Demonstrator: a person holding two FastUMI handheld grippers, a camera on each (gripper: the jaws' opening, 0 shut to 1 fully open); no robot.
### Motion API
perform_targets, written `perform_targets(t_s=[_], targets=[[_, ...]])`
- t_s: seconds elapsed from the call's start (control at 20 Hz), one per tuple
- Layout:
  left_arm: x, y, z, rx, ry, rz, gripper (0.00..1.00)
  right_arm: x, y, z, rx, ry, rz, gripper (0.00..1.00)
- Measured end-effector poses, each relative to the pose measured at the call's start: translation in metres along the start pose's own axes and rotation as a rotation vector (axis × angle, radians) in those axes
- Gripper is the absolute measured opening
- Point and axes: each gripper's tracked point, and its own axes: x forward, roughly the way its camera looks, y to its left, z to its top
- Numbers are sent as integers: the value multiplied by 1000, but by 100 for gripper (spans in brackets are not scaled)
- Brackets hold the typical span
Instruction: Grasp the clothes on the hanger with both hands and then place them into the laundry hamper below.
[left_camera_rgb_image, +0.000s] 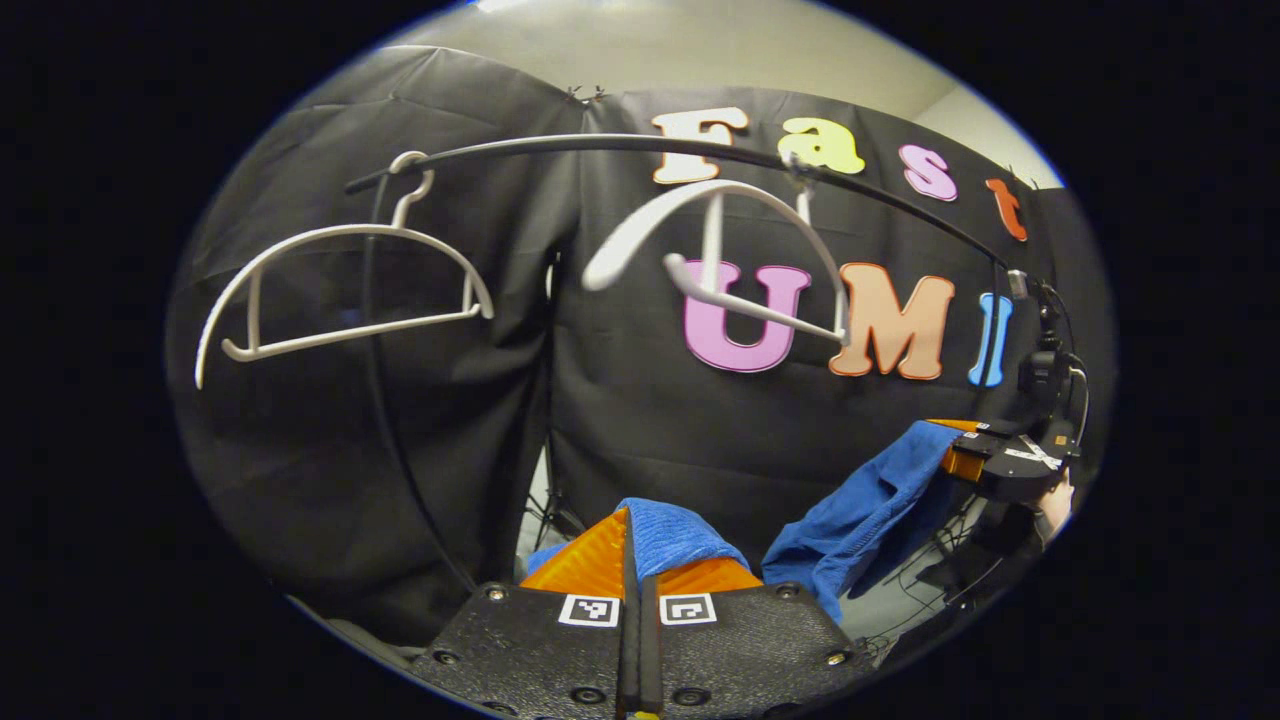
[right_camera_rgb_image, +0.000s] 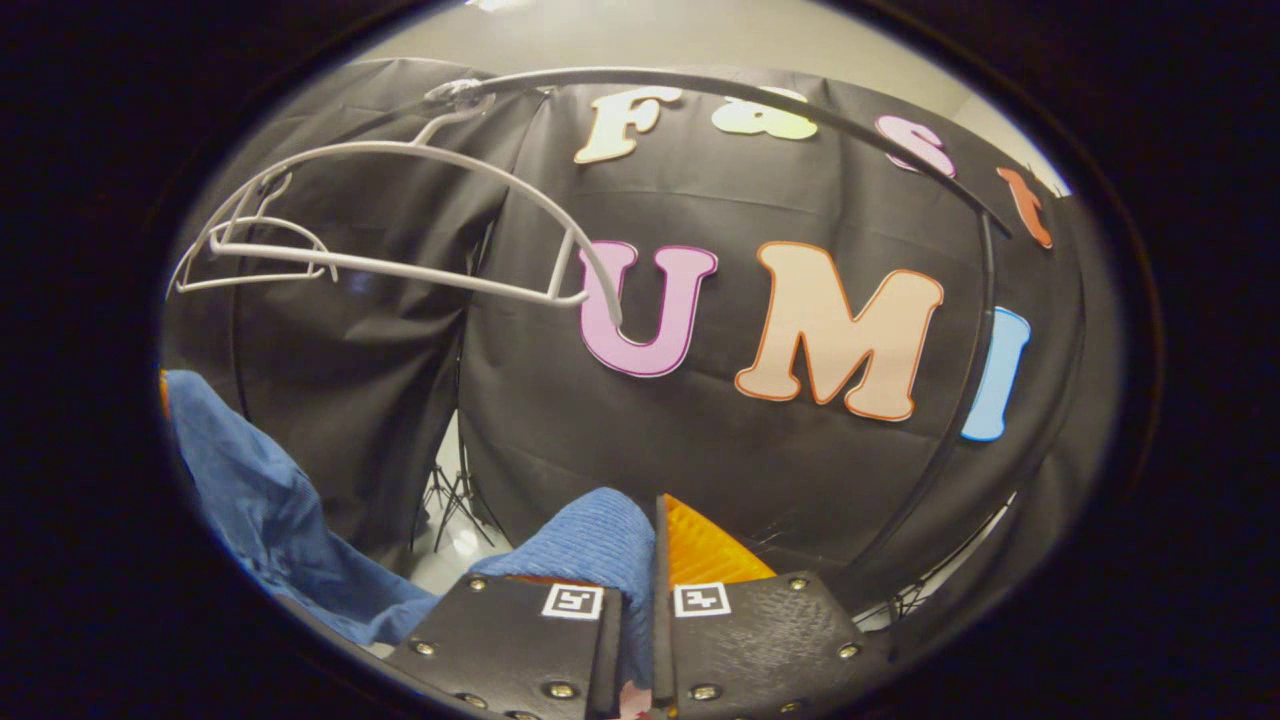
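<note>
Left gripper view: the left gripper (left_camera_rgb_image: 637, 560) sits at the bottom, its two fingers drawn together on a fold of the blue cloth (left_camera_rgb_image: 865, 520).
Cloth: the blue cloth bunches over the left gripper's fingertips, sags in the middle, then rises to the right gripper (left_camera_rgb_image: 975, 450) at the right edge.
Right gripper, seen from the left: it grips the far corner of the cloth; a hand (left_camera_rgb_image: 1052, 505) holds it from behind.
Right gripper view: the right gripper (right_camera_rgb_image: 650, 560) has its fingers closed on the blue cloth (right_camera_rgb_image: 270, 530), which drapes over the left finger and runs off to the left edge of the view.
Hangers: two white hangers (left_camera_rgb_image: 340, 290) (left_camera_rgb_image: 735, 265) hang bare on the black rail (left_camera_rgb_image: 600, 143); the right-hand one is turned at an angle.
Cloth and hangers: the cloth is off both hangers, well below them, stretched between the two grippers.
Rail: a curved black bar, high in front of the black booth wall (left_camera_rgb_image: 450, 420).
Hamper: cannot tell where it stands.
</note>
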Motion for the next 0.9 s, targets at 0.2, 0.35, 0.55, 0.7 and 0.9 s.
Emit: perform_targets(t_s=[0.2,0.35,0.55,0.7,0.9], targets=[[16,-44,-2,-4,-6,-114,1,-16,5,2,3,-9,18,12],[35,-78,-2,-7,-6,-203,1,-25,11,0,13,-8,27,12],[55,-124,-9,-20,11,-308,1,-25,13,-12,36,17,35,12],[64,-144,-29,-1,43,-343,1,-23,15,-31,49,55,37,12],[76,-160,-63,21,107,-371,1,-19,19,-68,62,126,42,12]])
